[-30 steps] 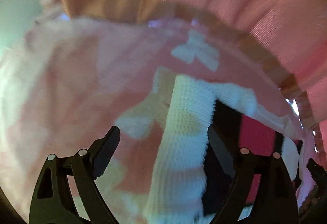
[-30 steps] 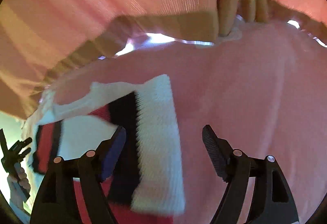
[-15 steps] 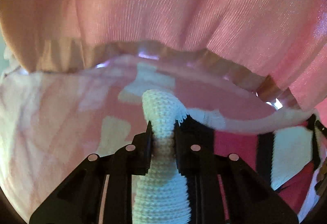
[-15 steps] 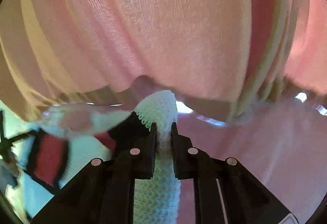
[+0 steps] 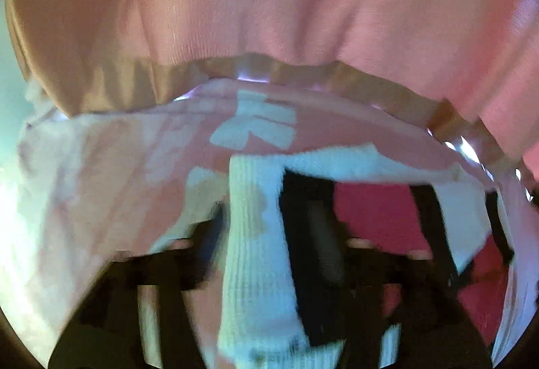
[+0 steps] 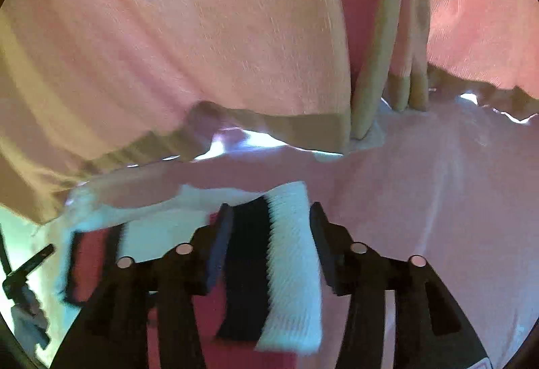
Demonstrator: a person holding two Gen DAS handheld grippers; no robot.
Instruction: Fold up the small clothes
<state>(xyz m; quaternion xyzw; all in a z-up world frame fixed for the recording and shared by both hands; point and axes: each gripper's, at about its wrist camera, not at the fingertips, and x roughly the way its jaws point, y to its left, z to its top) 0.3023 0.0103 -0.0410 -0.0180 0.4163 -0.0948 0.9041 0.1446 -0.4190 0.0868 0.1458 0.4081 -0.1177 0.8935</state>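
White ribbed knit cuff (image 6: 293, 271) of our red-black garment lies between our right claw's (image 6: 271, 254) parted fingers; left claw (image 5: 269, 254) blurred, also apart.

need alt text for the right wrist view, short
The right tongs stand open around a white ribbed cuff of a red, black and white garment, fingers apart from the knit on both sides. Pink cloth lies under it, and a pink skirt with a tan hem fills the upper frame.

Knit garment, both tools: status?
Right tool open, white ribbed band loose between its fingers. Left tool blurred, looks open. Knit garment down on the pink cloth. Nothing in the way.
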